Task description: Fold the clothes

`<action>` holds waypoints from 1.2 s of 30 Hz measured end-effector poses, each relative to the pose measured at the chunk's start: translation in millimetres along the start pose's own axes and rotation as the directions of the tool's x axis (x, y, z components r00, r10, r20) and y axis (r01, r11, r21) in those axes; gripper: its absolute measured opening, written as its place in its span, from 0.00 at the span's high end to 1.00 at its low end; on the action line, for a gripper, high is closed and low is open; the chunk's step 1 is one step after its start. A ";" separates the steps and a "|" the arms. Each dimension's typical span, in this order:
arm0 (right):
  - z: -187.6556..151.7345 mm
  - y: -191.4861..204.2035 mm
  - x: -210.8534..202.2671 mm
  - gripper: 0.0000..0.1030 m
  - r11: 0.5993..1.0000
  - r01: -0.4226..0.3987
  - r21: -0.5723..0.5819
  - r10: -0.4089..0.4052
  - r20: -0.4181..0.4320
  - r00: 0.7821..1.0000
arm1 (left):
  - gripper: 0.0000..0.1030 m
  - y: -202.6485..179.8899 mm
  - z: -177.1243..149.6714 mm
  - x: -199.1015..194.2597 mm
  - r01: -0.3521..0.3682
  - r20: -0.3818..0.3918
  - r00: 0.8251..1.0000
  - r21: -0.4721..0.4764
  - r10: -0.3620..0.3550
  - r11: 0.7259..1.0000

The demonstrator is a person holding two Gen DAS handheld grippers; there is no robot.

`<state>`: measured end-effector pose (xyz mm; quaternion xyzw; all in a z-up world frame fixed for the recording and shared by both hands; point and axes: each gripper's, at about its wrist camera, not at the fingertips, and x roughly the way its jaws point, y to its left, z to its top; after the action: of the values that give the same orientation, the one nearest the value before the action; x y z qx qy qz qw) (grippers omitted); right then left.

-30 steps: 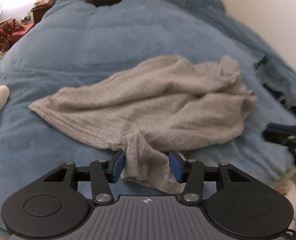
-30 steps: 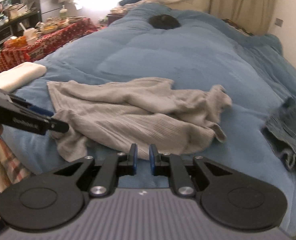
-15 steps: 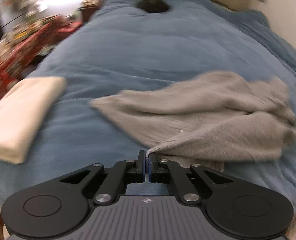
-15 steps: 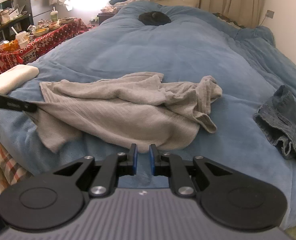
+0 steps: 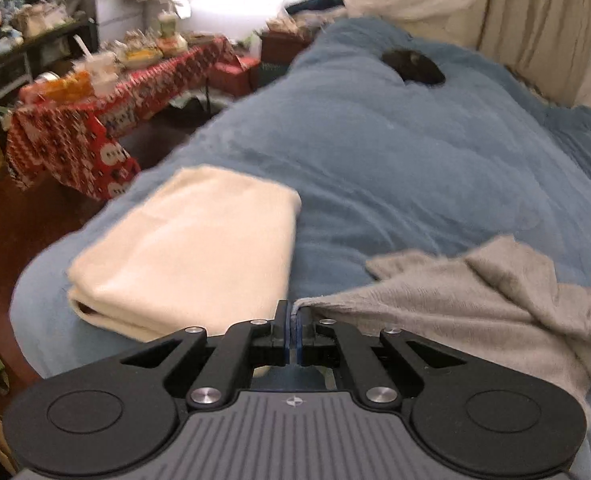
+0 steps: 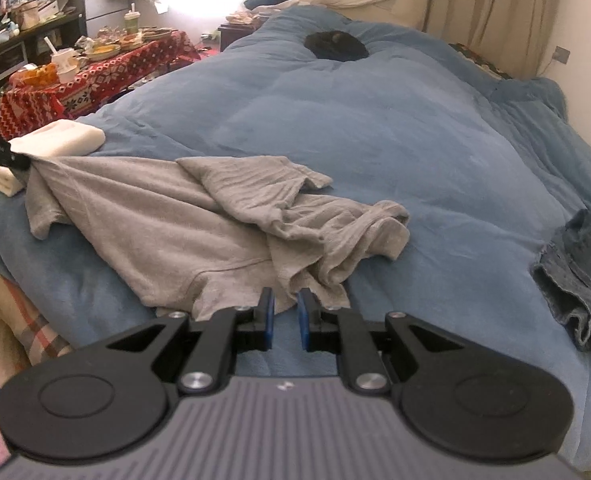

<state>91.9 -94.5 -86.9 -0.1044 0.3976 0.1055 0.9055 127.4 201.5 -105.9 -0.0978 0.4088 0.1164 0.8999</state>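
A crumpled grey knit garment [image 6: 167,216] lies on the blue duvet [image 6: 375,120]. My left gripper [image 5: 293,312] is shut on one corner of the garment [image 5: 475,304] and holds it pulled taut, just in front of a folded cream cloth [image 5: 191,248]. In the right wrist view the left gripper [image 6: 21,160] shows at the far left edge with the grey corner stretched from it. My right gripper [image 6: 283,304] hovers at the garment's near hem, its jaws a narrow gap apart with only duvet showing between them.
A rumpled denim garment [image 6: 575,276] lies at the right edge of the bed. A black item [image 6: 335,46] sits far up the duvet. A table with a red patterned cloth [image 5: 95,112] and clutter stands left of the bed. Curtains and wall run along the right.
The left gripper shut on the grey corner and dragged it left toward the cream cloth, stretching the garment. The right gripper edged closer to the garment's near hem.
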 end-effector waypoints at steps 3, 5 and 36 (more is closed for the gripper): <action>1.0 2.8 3.4 0.87 1.000 -0.005 -0.004 0.005 -0.009 1.000 | 0.90 -14.9 -11.2 1.1 -0.027 -0.004 1.000 0.079 0.027 0.997; 0.8 0.1 5.5 0.87 1.000 -0.006 -0.002 0.006 -0.013 1.000 | 0.90 -21.0 -16.7 -2.2 -0.035 0.003 0.999 0.116 0.035 0.993; 14.3 -50.1 96.7 0.94 0.999 0.047 -0.026 -0.049 -0.070 0.996 | 0.77 -160.0 -69.2 -9.3 0.353 -0.217 0.931 0.326 -0.294 0.877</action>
<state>179.6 -128.1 -143.9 -0.1287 0.4254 0.0847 0.8918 118.3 29.0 -130.7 -0.0079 0.4724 -0.1210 0.8730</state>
